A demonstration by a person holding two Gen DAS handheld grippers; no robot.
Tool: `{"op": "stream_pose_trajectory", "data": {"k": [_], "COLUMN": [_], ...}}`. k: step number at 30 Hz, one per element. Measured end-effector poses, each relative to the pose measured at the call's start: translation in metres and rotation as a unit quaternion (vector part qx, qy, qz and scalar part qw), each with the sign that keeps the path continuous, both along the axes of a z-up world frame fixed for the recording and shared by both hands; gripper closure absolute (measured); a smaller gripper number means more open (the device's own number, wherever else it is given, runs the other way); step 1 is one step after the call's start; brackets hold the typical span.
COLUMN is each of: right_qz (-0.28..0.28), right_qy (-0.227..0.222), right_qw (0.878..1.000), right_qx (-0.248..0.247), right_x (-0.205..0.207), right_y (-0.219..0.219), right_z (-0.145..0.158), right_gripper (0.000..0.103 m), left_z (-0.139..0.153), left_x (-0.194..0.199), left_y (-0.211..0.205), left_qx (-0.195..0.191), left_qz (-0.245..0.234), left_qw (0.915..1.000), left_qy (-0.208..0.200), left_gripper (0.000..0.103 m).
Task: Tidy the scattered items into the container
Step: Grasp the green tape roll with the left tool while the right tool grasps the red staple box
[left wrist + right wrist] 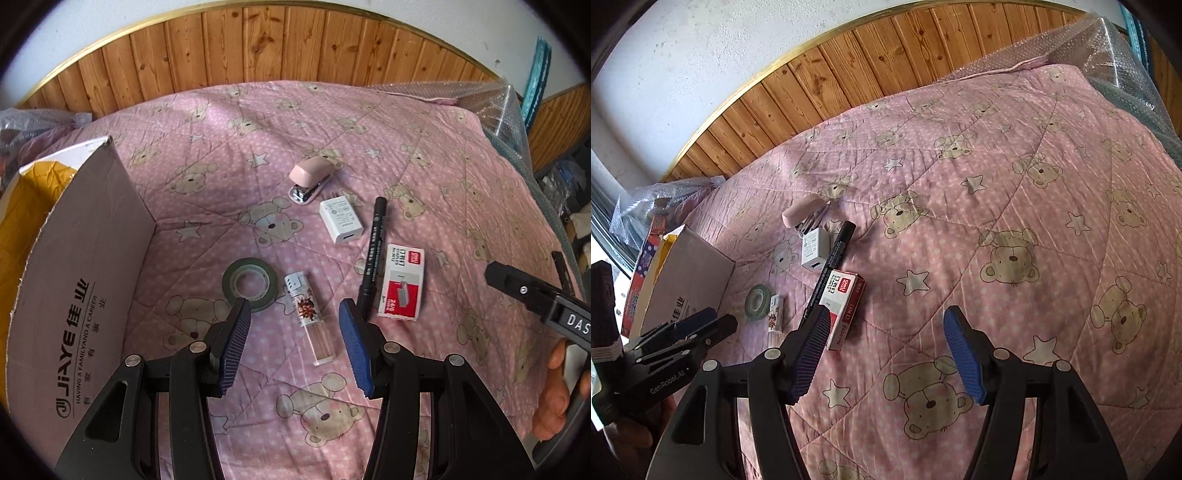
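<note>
On a pink bear quilt lie a green tape roll [250, 282], a small clear-ended tube [309, 317], a black marker [373, 254], a red-and-white staple box [402, 282], a white charger [340, 220] and a pink stapler [309, 178]. A grey cardboard box [85, 280] stands open at the left. My left gripper [295, 339] hangs open just above the tube, with nothing between its fingers. My right gripper [882, 350] is open over bare quilt, to the right of the staple box [844, 306]. The marker [827, 271], charger [814, 249], stapler [803, 216], tape [758, 301] and tube [775, 317] lie beyond.
A wooden panelled wall [295, 48] runs behind the bed. Bubble wrap [495, 107] covers the far right corner. A yellow bag [26, 206] and colourful packages [646, 251] sit left of the box. A hand [554, 391] holds the right gripper at the edge of the left wrist view.
</note>
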State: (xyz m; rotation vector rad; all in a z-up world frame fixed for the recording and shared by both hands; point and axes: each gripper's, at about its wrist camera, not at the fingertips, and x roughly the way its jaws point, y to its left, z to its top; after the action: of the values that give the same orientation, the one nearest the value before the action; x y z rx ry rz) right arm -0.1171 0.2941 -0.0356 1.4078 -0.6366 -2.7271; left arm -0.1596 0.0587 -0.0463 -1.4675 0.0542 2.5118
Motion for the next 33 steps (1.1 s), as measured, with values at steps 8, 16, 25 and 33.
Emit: {"op": "stream_pose_trajectory", "data": {"k": [8,16,25,33], "right_qz": [-0.019,0.045,0.065,0.047], "right_qy": [-0.02,-0.047,-0.055,-0.05], "right_qw": [0.999,0.996,0.994,0.996], "right_qx": [-0.028,-0.054,0.076,0.058], "right_x": [-0.018,-0.044,-0.065,-0.052], "right_y": [0.02,-0.038,-0.078,-0.056], "right_z": [-0.016,-0.036,-0.056,-0.053], "right_gripper": [0.038,0.038,0.055,0.065], "left_z": [-0.024,-0.034,-0.054,-0.05], "left_x": [-0.025,-0.036,-0.043,-0.04], "left_y": [-0.007,-0.021,-0.034,-0.01], "left_qx": [0.053,0.052,0.051,-0.013], "left_qz": [0.023,0.054,0.072,0.032], "left_qw": [0.9978,0.9966,0.9955,0.9991], "left_qy": [-0.032,-0.034,-0.034,0.026], "left_gripper": [0.05,0.05,0.05,0.069]}}
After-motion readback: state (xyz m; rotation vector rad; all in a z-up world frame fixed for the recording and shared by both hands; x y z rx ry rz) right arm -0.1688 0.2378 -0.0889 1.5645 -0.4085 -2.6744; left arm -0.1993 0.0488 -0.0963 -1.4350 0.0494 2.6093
